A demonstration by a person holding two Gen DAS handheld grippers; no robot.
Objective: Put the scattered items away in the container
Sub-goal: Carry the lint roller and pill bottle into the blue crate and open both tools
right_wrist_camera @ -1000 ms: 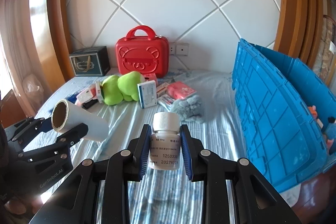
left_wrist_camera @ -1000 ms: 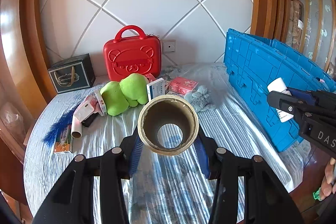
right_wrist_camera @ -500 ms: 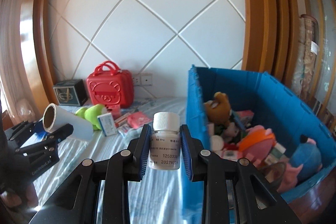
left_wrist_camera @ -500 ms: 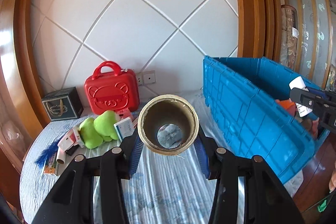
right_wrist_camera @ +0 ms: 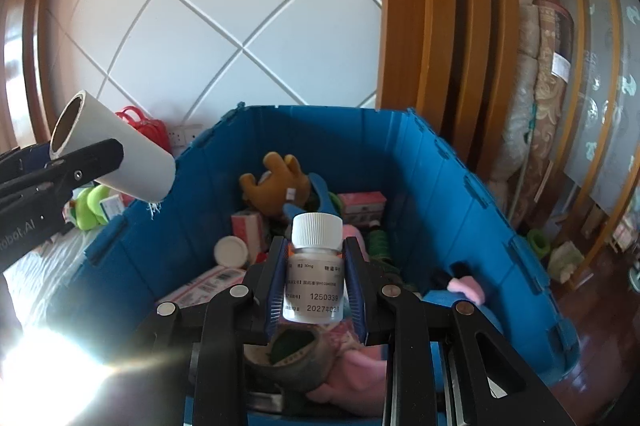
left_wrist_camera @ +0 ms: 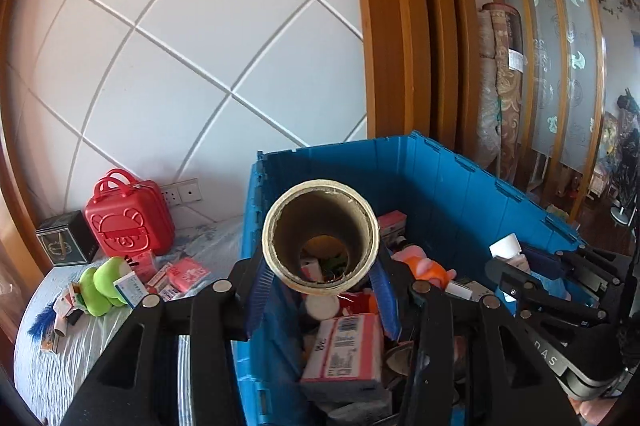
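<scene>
Your right hand-held gripper (right_wrist_camera: pixel 316 280) clamps the pill bottle (right_wrist_camera: pixel 316 266) above the blue container (right_wrist_camera: pixel 452 178); the left (left_wrist_camera: pixel 320 286) grips the paper roll (left_wrist_camera: pixel 320 238) (over its near-left corner). Release both next.

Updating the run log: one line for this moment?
left tool: grips cardboard-core white roll | right tool: grips white-capped pill bottle | both over blue plastic crate
</scene>
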